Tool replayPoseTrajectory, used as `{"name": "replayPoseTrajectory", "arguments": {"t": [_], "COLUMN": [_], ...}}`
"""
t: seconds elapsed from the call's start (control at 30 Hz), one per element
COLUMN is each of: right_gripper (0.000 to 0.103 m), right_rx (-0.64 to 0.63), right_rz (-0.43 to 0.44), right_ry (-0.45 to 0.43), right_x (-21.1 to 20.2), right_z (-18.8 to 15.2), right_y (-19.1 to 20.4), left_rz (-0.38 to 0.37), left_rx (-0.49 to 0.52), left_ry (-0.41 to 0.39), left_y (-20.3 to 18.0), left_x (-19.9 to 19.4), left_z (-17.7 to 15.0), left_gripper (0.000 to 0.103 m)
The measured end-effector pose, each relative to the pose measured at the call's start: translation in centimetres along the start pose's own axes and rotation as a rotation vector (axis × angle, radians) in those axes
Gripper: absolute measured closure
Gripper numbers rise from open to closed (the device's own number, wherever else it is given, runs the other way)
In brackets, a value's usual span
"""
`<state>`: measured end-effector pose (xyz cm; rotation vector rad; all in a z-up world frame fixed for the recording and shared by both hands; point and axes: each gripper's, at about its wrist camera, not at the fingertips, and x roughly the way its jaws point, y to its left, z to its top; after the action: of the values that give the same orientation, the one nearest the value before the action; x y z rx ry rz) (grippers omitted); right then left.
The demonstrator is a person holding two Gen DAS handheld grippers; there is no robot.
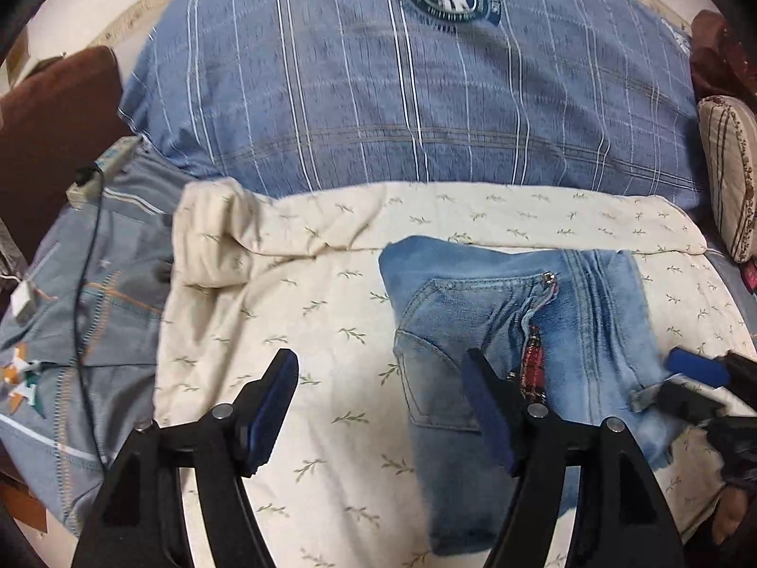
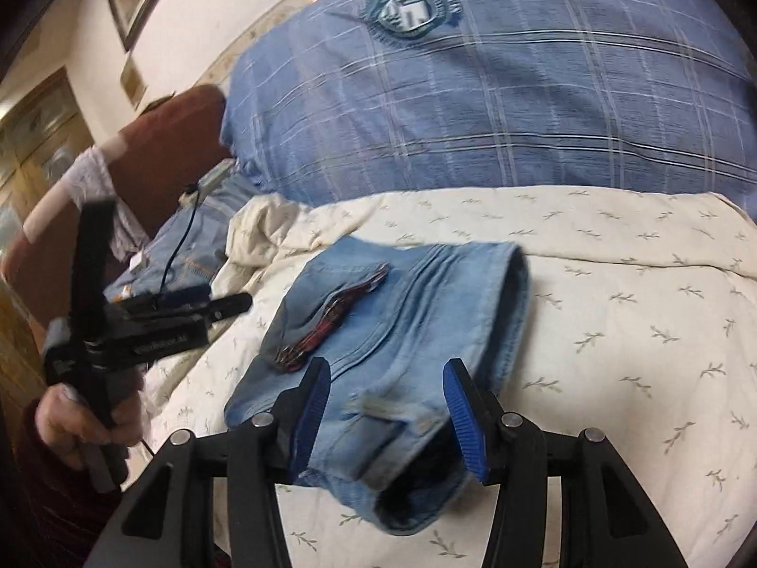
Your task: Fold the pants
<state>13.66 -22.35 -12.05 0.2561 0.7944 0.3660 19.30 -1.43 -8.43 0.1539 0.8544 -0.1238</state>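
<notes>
Two grippers hovering, jaws gaping, gripping nothing: left gripper [image 1: 381, 407] beside folded pants [image 1: 511, 331], right gripper [image 2: 388, 412] over near end. Pants lying on cream sheet [image 1: 303, 293], bed.

Your left gripper [image 1: 381, 407] and right gripper [image 2: 388, 419] share one build: black frames, silver round screws, ribbed blue pads [image 2: 463, 419]. Your left hand [image 2: 78, 419] shows a dark red sleeve [image 2: 42, 511]; white lettering marks the tool body.

Home bedroom, bed with cream sheet [image 1: 331, 331], blue pillow [image 1: 402, 94]
</notes>
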Motion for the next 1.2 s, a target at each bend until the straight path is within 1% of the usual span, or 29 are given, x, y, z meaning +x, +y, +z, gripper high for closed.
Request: {"name": "replayPoseTrajectory", "arguments": {"t": [0.1,0.2,0.3,0.4,0.5,0.6,0.7,0.77,0.9,1.0,1.1,1.2], "right_gripper": [0.049,0.049,0.048,0.048,0.049,0.049,0.049,0.049,0.048,0.045,0.044,0.044], "right_rx": [-0.012,0.013,-0.006,-0.019,-0.004,0.016,0.034,0.041,0.01,-0.011,-0.028,-0.047], "right_rz": [-0.033,-0.052,-0.073,-0.101,-0.131,-0.129,-0.11,-0.092,-0.1,-0.107,-0.113,-0.134], "right_ry": [0.043,0.099,0.1,0.122,0.138,0.099,0.043,0.006,-0.071,-0.114,-0.144,-0.168], "right_x": [1.5,3.2,3.9,4.0,3.5,1.3,-1.5,-3.5,-7.3,-9.7,-11.6,-13.0], "right_z": [-0.8,-1.9,-2.4,-2.2,-1.6,-1.4,-1.0,-0.7,-0.6,-0.9,-1.5,-2.2], "right_y": [0.5,-0.2,-0.3,0.2,0.5,1.1,1.6,2.1,4.1,5.6,6.8,7.7], "left_rz": [0.013,0.011,0.008,0.008,0.007,0.016,0.028,0.033,0.049,0.071,0.076,0.1], "left_rx": [0.01,0.005,0.0,-0.001,-0.004,-0.003,-0.009,-0.01,-0.003,0.0,-0.011,-0.026], "left_ry": [-0.023,-0.041,-0.054,-0.063,-0.072,-0.084,-0.103,-0.123,-0.153,-0.18,-0.195,-0.2], "left_y": [0.0,0.1,0.1,0.3,0.4,0.5,0.6,0.5,0.4,0.3,0.2,0.3], "left_x": [-1.3,-2.4,-3.4,-4.1,-5.3,-6.5,-8.0,-9.1,-11.3,-13.1,-14.4,-15.3], "left_z": [-0.2,-0.4,-0.6,-0.8,-1.2,-1.5,-1.7,-1.8,-2.0,-2.3,-2.7,-2.9], "left_gripper": [0.031,0.031,0.031,0.031,0.031,0.03,0.023,0.022,0.02,0.017,0.016,0.016]}}
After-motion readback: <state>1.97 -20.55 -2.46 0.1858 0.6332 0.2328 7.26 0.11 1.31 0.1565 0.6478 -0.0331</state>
